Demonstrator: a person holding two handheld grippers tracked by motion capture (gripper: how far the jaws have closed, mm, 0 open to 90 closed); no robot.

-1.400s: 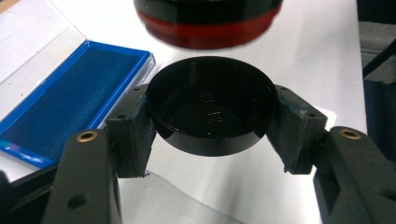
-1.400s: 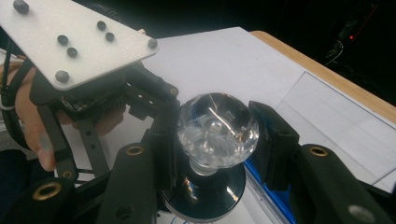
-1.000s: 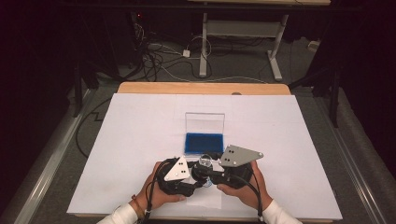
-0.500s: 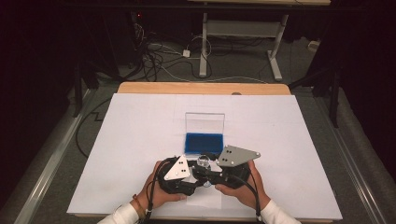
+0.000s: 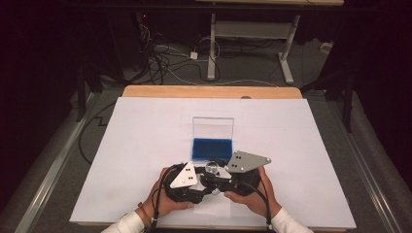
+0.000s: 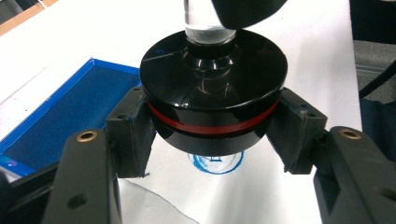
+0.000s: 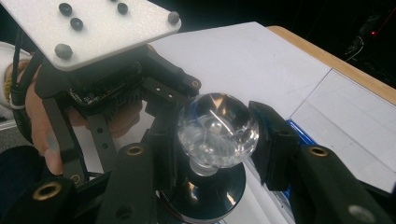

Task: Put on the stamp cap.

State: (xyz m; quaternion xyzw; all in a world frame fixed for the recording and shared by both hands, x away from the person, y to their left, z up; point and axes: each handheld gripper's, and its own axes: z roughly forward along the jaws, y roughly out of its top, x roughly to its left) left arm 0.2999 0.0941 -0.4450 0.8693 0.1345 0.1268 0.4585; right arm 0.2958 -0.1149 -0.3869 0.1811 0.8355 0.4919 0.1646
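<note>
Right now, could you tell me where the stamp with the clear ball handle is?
In the high view the stamp is near the table's front edge, between both grippers, just in front of the blue ink pad case.

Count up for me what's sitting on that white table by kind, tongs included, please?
Tongs: 2, left tongs and right tongs
Stamp, black base with clear knob: 1
Blue ink pad case with clear lid: 1
Blue stamped mark on the paper: 1
Total: 5

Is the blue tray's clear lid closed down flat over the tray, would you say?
No, the clear lid stands upright behind the open blue tray.
</note>
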